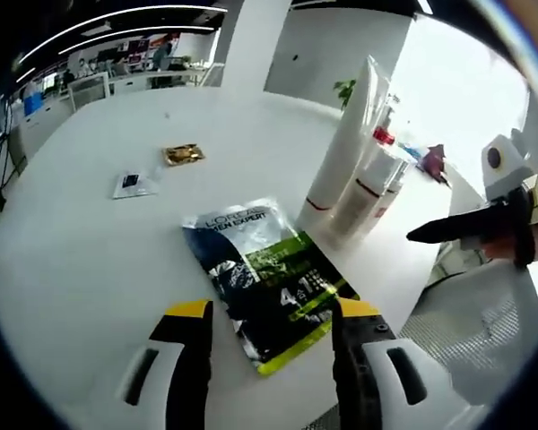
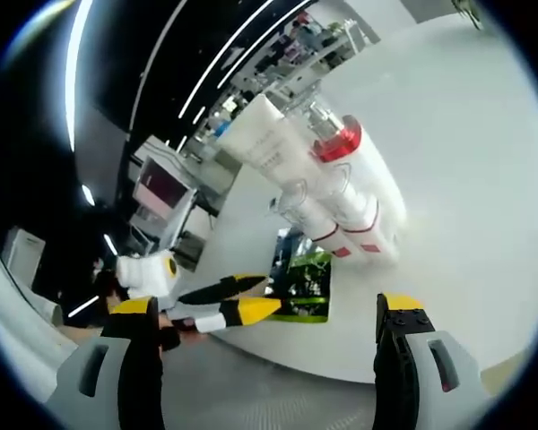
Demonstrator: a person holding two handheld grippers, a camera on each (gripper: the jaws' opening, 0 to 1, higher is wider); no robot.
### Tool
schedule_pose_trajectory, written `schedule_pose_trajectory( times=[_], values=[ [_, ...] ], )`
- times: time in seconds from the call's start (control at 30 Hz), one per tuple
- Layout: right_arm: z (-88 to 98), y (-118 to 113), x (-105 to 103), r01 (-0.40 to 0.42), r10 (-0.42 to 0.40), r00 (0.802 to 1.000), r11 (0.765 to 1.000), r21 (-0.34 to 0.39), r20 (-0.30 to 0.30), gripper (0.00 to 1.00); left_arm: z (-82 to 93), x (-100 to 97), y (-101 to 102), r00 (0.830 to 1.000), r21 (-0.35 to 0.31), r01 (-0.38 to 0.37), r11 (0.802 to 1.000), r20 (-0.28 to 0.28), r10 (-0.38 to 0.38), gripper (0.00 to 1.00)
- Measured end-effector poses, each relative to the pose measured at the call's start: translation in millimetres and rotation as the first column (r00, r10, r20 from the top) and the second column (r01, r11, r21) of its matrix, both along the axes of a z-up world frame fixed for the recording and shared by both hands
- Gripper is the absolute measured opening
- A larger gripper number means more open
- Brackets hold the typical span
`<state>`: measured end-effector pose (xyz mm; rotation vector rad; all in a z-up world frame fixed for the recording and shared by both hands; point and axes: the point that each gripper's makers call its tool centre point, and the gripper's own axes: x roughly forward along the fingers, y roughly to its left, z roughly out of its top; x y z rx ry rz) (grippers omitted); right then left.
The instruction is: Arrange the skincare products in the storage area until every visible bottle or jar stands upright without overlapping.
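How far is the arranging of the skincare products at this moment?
Done: the white bottles and tubes stand upright in a close group on the table. In hand: nothing; the left gripper and right gripper are open. Left: the dark sachet lies flat, as do two small packets.

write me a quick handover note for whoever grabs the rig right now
Left gripper: open, empty, hovering over the dark L'Oreal sachet lying flat on the white table.
Right gripper: open, empty, facing the white bottles.
Bottles stand upright, clustered and touching, by the sachet.
Two small packets lie farther back.
Done: bottles upright. Left: spacing, if needed, and the flat sachet.
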<state>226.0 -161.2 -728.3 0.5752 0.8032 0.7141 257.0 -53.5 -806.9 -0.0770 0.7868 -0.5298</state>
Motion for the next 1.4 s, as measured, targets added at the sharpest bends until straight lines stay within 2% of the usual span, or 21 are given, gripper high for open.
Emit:
schedule_pose_trajectory(
  times=[0.27,0.47,0.53,0.7,0.83,1.07,1.13,1.27,1.4],
  values=[
    [1.9,-0.1,-2.5,-0.019,0.020,0.999,0.999,-0.032,0.030,0.99,7.1,-3.1,18.3,0.999,-0.009,-0.022,1.000,0.027,0.022,0.56],
    [1.6,0.3,-4.7,-0.043,0.047,0.998,0.997,-0.065,0.052,0.99,11.7,-15.1,35.0,0.999,-0.025,-0.036,0.999,0.034,0.037,0.62],
    [2.9,1.0,-6.1,-0.048,0.052,0.997,0.996,-0.069,0.056,0.99,18.6,-20.1,40.8,0.998,-0.046,-0.062,0.997,0.019,0.063,0.62],
    [6.3,1.1,-8.7,-0.053,0.059,0.996,0.996,-0.073,0.071,0.99,38.6,-26.7,57.2,0.993,-0.071,-0.106,0.992,0.043,0.109,0.69],
    [7.5,1.5,-8.7,-0.059,0.065,0.994,0.996,-0.073,0.083,0.99,51.6,-30.2,70.9,0.988,-0.077,-0.135,0.988,0.068,0.140,0.70],
    [10.1,3.6,-12.6,-0.073,0.081,0.992,0.994,-0.078,0.096,0.99,65.1,-33.8,84.6,0.980,-0.088,-0.166,0.982,0.094,0.174,0.75],
    [10.2,3.6,-13.3,-0.078,0.086,0.991,0.994,-0.081,0.099,0.99,74.6,-33.9,81.6,0.979,-0.098,-0.158,0.983,0.117,0.169,0.74],
    [13.1,3.1,-14.6,-0.081,0.089,0.991,0.994,-0.076,0.104,0.99,84.7,-36.4,80.9,0.979,-0.072,-0.127,0.989,0.149,0.137,0.75],
    [14.0,0.7,-14.2,-0.080,0.088,0.990,0.994,-0.076,0.109,0.99,91.6,-40.9,85.0,0.979,-0.060,-0.118,0.991,0.160,0.126,0.77]
  ],
)
